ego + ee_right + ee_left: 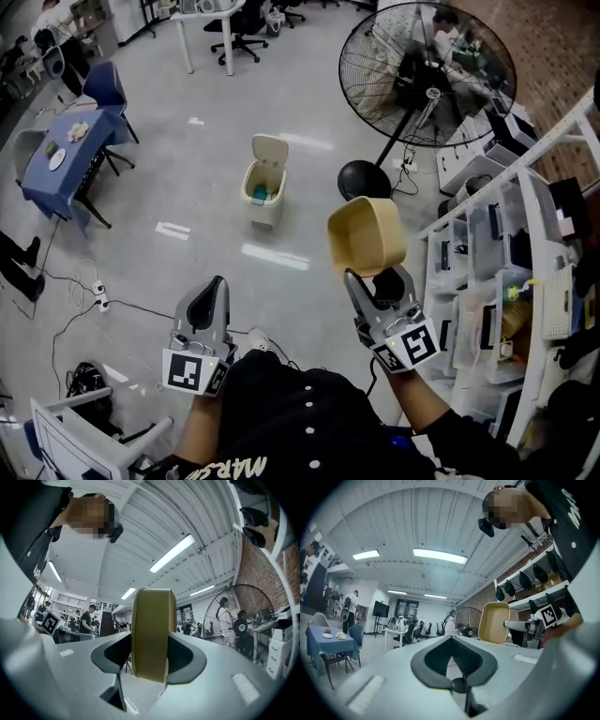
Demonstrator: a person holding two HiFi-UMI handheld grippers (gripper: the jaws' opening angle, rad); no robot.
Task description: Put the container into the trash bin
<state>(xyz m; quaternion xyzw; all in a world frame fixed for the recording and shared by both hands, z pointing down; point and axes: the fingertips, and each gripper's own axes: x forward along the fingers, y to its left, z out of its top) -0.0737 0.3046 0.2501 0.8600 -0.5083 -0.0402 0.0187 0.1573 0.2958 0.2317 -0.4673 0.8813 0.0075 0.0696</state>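
A tan, shallow container [367,234] is held off the floor in my right gripper [375,274], whose jaws are shut on its rim. In the right gripper view the container [151,630] stands edge-on between the dark pads [185,656]. A cream trash bin [264,187] stands on the floor ahead with its lid up and something teal inside; it lies ahead and to the left of the container. My left gripper [214,286] is held out lower left, shut and holding nothing. The left gripper view shows the container [496,623] to its right.
A large black floor fan [427,75] with a round base [364,178] stands right of the bin. White shelves [506,272] with bins run along the right. At the far left are a blue-clothed table [66,150] and chairs, with cables [89,291] on the floor.
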